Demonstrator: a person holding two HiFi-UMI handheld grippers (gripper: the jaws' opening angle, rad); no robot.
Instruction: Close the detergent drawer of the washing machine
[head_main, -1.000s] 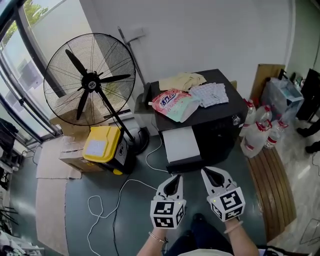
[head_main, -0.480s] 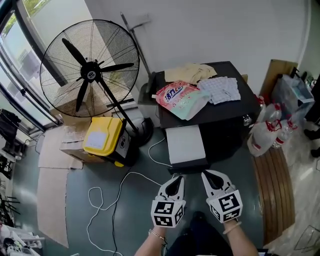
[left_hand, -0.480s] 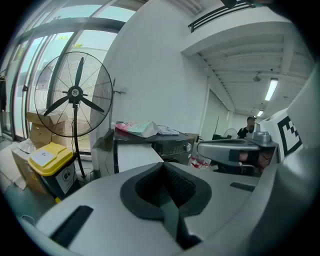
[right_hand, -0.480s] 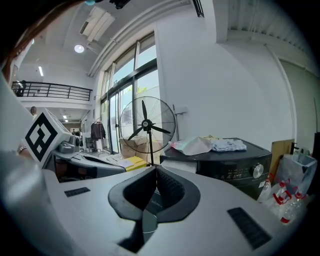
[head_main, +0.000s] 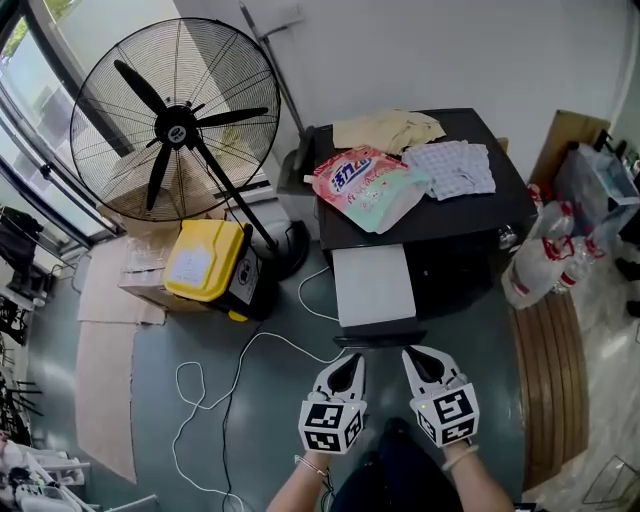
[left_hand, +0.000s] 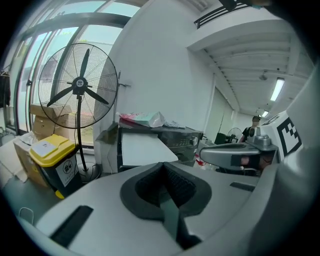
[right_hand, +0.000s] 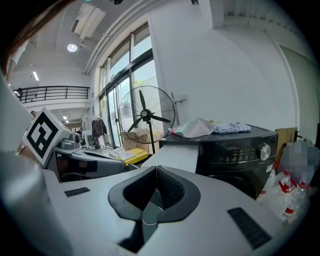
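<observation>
Since the left gripper (head_main: 351, 358) and right gripper (head_main: 414, 354), both pinched together and empty, hang near the detergent drawer (head_main: 372, 285) jutting from the black washing machine (head_main: 470, 215), an off-centre shove could jam it.

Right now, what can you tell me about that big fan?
The fan is big and black, with a round wire cage around three blades that look still. A thin pole joins it to a round base on the floor. It stands by the window, left of the black washing machine, behind the yellow-lidded bin.
</observation>
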